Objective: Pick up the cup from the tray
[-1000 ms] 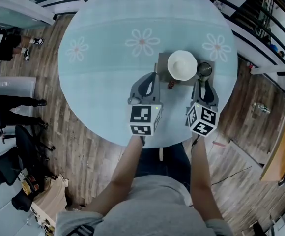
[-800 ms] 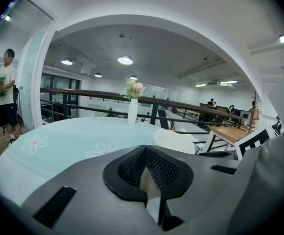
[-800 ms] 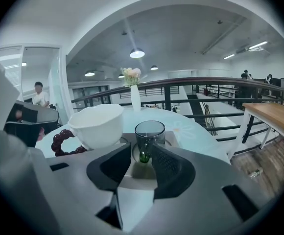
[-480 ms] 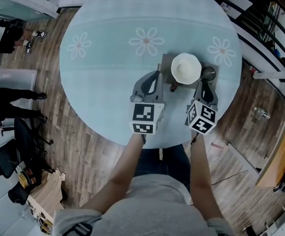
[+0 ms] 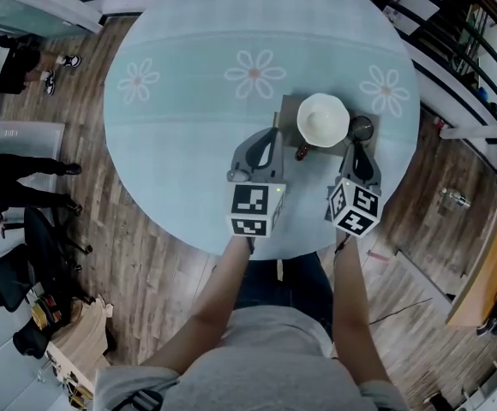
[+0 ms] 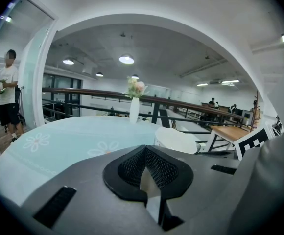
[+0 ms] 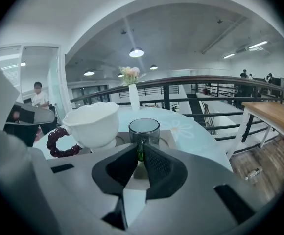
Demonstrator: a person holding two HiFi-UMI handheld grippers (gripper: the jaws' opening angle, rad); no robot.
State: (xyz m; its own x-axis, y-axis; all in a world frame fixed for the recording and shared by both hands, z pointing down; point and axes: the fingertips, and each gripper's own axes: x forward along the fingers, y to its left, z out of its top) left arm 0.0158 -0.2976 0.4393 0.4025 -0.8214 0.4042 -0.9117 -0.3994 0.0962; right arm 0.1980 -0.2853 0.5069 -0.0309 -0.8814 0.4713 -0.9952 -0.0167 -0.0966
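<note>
A small dark glass cup (image 7: 144, 129) with a green handle stands at the right end of the grey tray (image 5: 286, 110), beside a white cup (image 5: 323, 119) with a dark red beaded handle (image 7: 59, 143). My right gripper (image 7: 140, 153) has just been closing, and its pads now pinch the glass cup's green handle. In the head view the right gripper (image 5: 356, 146) sits just in front of the glass cup (image 5: 362, 128). My left gripper (image 5: 270, 131) is shut at the tray's left edge, and I see nothing between its jaws in the left gripper view (image 6: 145, 151).
The tray rests on a round table (image 5: 188, 101) with a pale blue flowered cloth, near its front edge. A white vase (image 7: 132, 94) with flowers stands at the far edge. A railing runs behind the table, and a person stands off to the left.
The right gripper's jaws have drawn together on the glass cup's handle. The left gripper has kept still. Both cups stand where they were on the tray.
</note>
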